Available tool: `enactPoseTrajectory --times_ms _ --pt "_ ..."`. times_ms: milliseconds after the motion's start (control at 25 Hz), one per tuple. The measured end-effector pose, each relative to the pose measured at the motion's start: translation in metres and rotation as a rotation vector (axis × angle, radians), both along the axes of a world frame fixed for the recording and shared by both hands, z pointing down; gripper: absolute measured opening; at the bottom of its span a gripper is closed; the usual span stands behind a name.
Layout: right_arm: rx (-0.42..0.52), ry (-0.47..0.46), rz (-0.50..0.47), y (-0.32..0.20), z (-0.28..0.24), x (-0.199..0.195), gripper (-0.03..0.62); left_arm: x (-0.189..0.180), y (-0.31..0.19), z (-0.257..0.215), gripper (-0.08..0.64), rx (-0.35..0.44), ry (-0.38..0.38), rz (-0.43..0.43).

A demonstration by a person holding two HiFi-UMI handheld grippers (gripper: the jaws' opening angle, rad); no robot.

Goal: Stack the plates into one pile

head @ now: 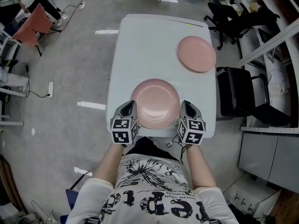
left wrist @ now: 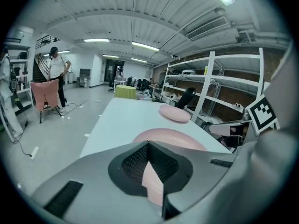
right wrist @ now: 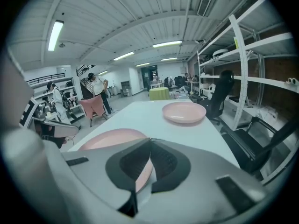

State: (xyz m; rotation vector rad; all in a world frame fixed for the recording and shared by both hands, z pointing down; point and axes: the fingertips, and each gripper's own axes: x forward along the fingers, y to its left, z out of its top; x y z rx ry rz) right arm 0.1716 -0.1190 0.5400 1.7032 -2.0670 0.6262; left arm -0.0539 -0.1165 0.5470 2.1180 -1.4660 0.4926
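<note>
Two pink plates are on show over a white table (head: pixel 149 45). The near plate (head: pixel 155 102) hangs over the table's near end, gripped at both sides of its rim. My left gripper (head: pixel 132 107) is shut on its left rim, and the rim (left wrist: pixel 152 183) shows pinched between the pads. My right gripper (head: pixel 183 107) is shut on the right rim (right wrist: pixel 140 176). The far plate (head: pixel 196 53) lies alone at the table's far right corner, also seen as the far plate (left wrist: pixel 175 113) and the far plate (right wrist: pixel 183 112).
Black office chairs (head: pixel 243 97) stand close to the table's right side, with a white shelving rack (right wrist: pixel 238 69) behind them. A pink chair (head: pixel 30 29) and a standing person (left wrist: pixel 57 73) are far off to the left.
</note>
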Motion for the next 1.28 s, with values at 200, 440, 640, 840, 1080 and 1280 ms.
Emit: enactPoseTrajectory --times_ms 200,440,640,840,1080,1280 --pt "0.006 -0.022 0.03 -0.014 -0.017 0.004 0.003 0.031 -0.027 -0.022 0.005 -0.031 0.096 0.118" --pt "0.054 -0.026 0.087 -0.044 -0.045 0.036 0.003 0.089 -0.073 -0.052 0.005 0.008 0.121 0.224" --pt "0.085 -0.024 0.078 -0.076 -0.063 0.074 0.003 0.138 -0.108 -0.083 0.005 0.047 0.16 0.258" --pt "0.093 -0.016 0.03 -0.121 -0.068 0.121 0.003 0.188 -0.146 -0.096 0.005 0.087 0.189 0.209" --pt "0.07 -0.019 -0.024 -0.183 -0.063 0.179 0.003 0.252 -0.201 -0.084 0.005 0.092 0.187 0.194" --pt "0.022 -0.022 -0.045 -0.228 -0.037 0.213 0.003 0.279 -0.245 -0.052 0.005 0.043 0.156 0.172"
